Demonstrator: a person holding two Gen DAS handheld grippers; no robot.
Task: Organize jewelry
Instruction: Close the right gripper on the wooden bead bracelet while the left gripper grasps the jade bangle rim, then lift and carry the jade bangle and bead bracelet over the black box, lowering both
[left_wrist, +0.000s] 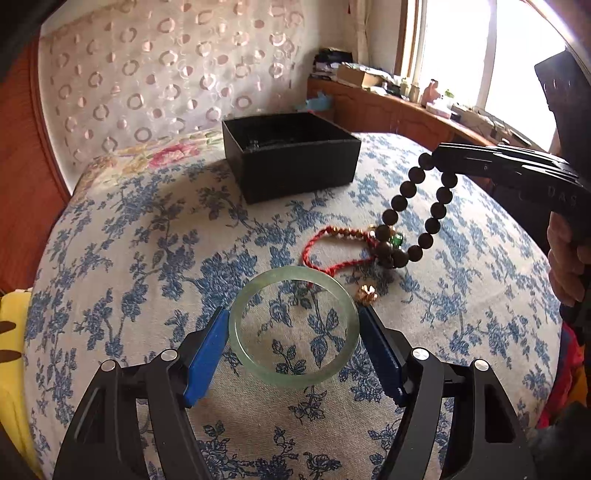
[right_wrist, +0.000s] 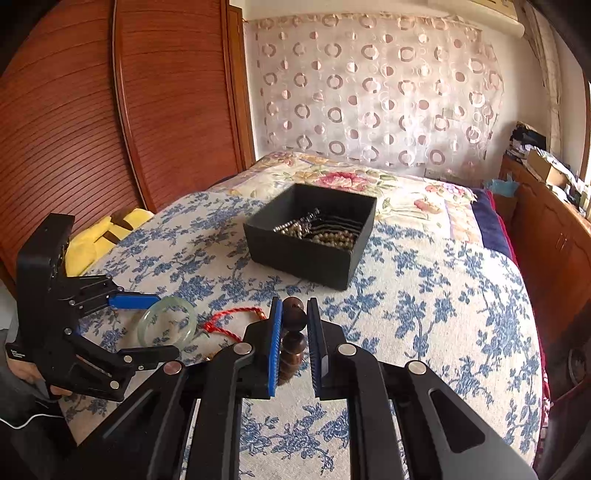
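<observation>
My right tool (right_wrist: 294, 345) is clenched on the dark bead bracelet (left_wrist: 417, 206), and the black box (right_wrist: 310, 236) lies straight ahead, upper centre of its view. My left tool (left_wrist: 295, 341) brackets the jade bangle (left_wrist: 293, 328) on the bed (left_wrist: 129, 258), pads apparently touching its rim, farther from the box.

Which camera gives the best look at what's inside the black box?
The right wrist view. It looks down into the box, so the pale bead strands lying inside are visible. The left wrist view sees the box from lower, mostly its outer walls and dark interior, with only a faint glint inside.
</observation>
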